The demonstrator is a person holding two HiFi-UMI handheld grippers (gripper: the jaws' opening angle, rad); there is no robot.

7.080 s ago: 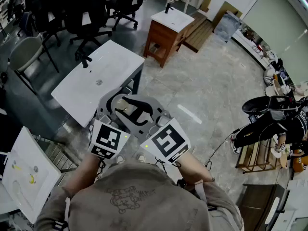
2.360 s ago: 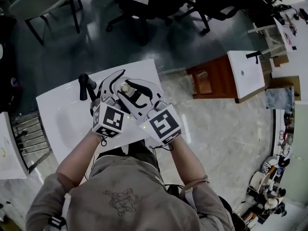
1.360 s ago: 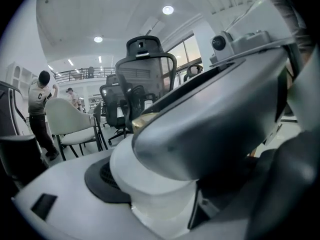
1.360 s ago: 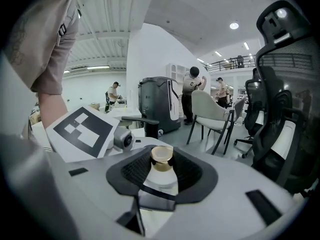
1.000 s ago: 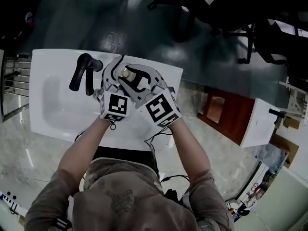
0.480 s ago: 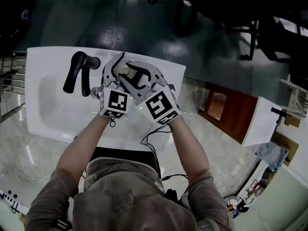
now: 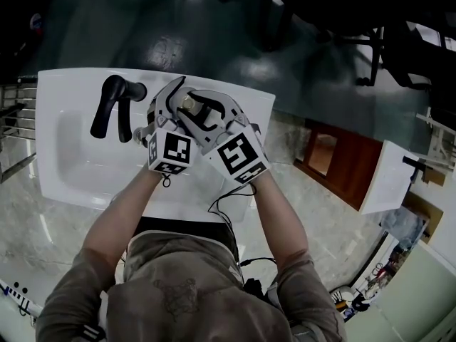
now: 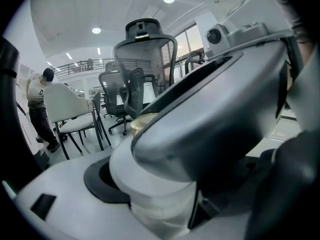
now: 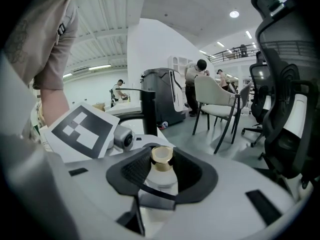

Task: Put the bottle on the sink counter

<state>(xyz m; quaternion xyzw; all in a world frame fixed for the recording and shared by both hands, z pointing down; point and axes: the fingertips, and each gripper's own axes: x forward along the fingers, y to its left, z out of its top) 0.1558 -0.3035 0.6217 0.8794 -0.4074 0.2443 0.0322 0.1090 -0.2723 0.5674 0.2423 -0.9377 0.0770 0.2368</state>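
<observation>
Over a white table (image 7: 71,169) amid office chairs (image 7: 285,6), the bottle (image 9: 161,160) was clamped by the left tool (image 7: 169,104) and right tool (image 9: 160,176).

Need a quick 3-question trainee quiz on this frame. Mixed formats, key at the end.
1. True or false: the bottle lies on its side in the right gripper.
2. In the head view, what stands on the sink counter to the left of both grippers? A) black faucet B) soap dish C) cup
3. Fill in: the left gripper is shut on the ___.

Key: 1 false, it is upright with its cap up; 2 A; 3 bottle.
</observation>
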